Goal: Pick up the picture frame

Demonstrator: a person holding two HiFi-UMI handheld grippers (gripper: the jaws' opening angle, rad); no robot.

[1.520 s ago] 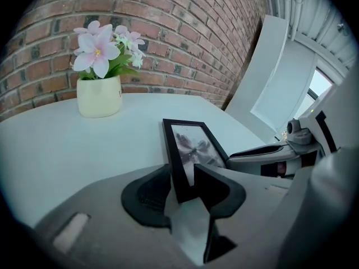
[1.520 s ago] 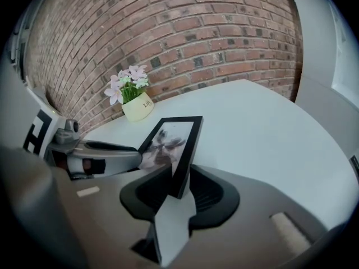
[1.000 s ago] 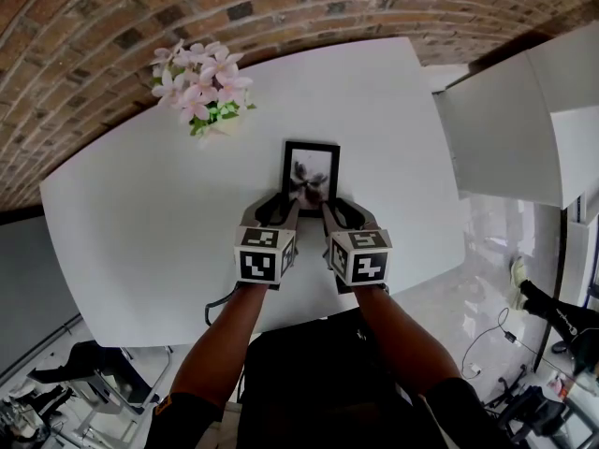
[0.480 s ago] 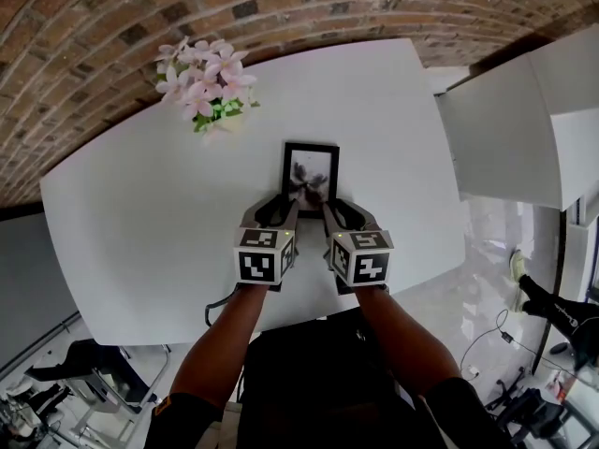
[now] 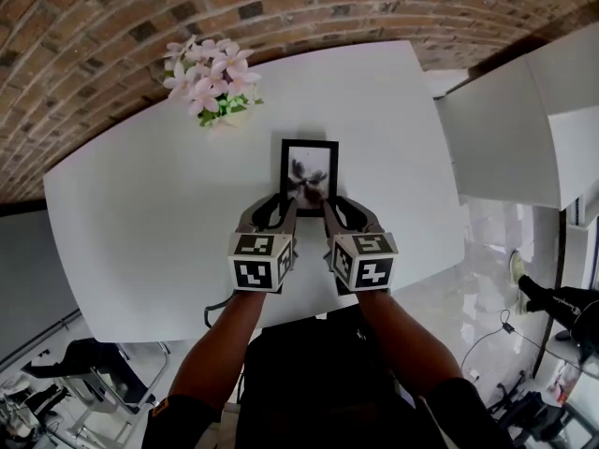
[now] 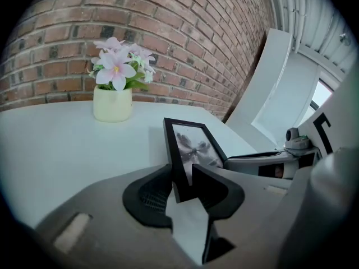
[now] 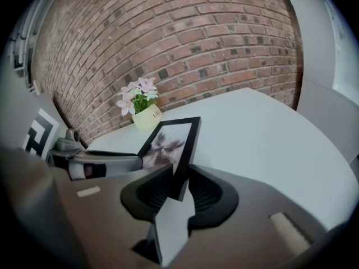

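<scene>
A black picture frame (image 5: 309, 172) with a grey flower photo is tilted up off the white round table (image 5: 140, 213) at its near end. My left gripper (image 5: 284, 208) is shut on the frame's near left corner, and my right gripper (image 5: 328, 208) on its near right corner. Both pairs of jaws have just been closing with the frame's edge between them. In the left gripper view the frame (image 6: 193, 147) stands pinched in the left gripper (image 6: 182, 179). The right gripper view shows the frame (image 7: 168, 142) clamped in the right gripper (image 7: 179, 179).
A cream pot of pink flowers (image 5: 210, 80) stands at the table's far left, near the brick wall (image 5: 281, 7). A white cabinet (image 5: 524, 120) stands close by the table's right edge. The person's arms reach in over the near edge.
Both grippers have come up a little with the frame's near end between their jaws. The flower pot stays in place.
</scene>
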